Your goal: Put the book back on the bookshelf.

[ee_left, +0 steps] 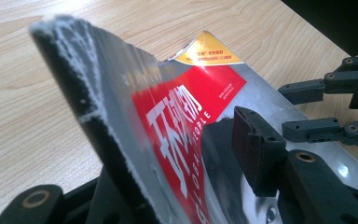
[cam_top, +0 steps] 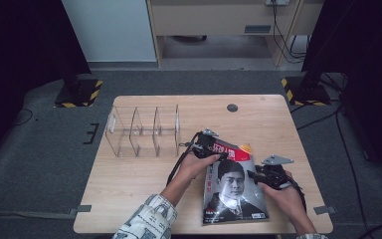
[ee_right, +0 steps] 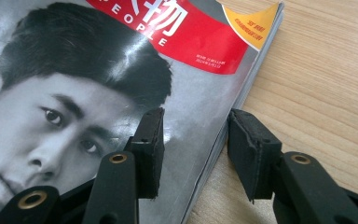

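Two grippers worked one magazine (cam_top: 235, 186) lying at the lower centre of the table (cam_top: 144, 174). At its upper left corner the left gripper (cam_top: 214, 148) straddled the lifted cover, but I could not tell whether its pads pinched it. At the right edge the right gripper (cam_top: 258, 178) stood spread astride the spine, not pressing. Raising that corner well probably needed a firm pinch and slow lift. A clear divided organiser (cam_top: 142, 132) stood well apart at upper left, blocking nothing.

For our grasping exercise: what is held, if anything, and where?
The magazine's raised left edge sits between the left gripper's jaws; clamping cannot be told. Right gripper holds nothing.
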`<state>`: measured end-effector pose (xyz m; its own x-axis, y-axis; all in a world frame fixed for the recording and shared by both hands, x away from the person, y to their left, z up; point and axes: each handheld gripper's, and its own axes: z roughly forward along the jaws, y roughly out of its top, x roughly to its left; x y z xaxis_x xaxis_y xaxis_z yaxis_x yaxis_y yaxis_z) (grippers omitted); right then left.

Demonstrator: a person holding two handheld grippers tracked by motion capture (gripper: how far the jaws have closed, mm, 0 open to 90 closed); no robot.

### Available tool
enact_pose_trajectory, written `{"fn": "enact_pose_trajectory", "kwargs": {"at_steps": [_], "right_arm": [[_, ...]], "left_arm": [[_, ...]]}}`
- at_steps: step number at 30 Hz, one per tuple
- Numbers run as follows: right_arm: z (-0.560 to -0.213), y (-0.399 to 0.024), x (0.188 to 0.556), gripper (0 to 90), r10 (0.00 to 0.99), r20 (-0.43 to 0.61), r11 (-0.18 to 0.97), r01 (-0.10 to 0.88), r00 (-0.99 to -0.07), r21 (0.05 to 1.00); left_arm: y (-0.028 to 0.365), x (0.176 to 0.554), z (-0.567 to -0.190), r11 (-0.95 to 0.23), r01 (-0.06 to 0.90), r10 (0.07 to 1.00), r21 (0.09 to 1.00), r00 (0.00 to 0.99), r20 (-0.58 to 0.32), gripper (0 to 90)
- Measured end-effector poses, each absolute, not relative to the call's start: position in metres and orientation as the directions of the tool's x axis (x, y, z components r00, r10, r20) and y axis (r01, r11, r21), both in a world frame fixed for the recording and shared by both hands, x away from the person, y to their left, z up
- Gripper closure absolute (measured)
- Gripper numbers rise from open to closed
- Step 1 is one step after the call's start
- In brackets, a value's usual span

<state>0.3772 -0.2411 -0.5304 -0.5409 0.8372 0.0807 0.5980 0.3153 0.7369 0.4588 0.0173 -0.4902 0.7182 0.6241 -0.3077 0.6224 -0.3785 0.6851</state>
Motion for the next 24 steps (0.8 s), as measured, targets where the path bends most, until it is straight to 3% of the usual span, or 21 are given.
{"fn": "enact_pose_trajectory", "kwargs": {"at_steps": [15, 24], "right_arm": [[-0.5318, -0.2386, 0.3779, 55.8, 0.825, 0.092, 0.318, 0.592, -0.557, 0.740], [-0.5314, -0.2374, 0.3773, 55.9, 0.825, 0.088, 0.321, 0.591, -0.558, 0.741]], "left_arm": [[0.0162, 0.4657, -0.4956, -0.406, 0.632, 0.614, 0.660, 0.724, -0.315, 55.4], [0.0135, 0.4664, -0.4933, -0.415, 0.628, 0.613, 0.658, 0.728, -0.308, 66.1]]}}
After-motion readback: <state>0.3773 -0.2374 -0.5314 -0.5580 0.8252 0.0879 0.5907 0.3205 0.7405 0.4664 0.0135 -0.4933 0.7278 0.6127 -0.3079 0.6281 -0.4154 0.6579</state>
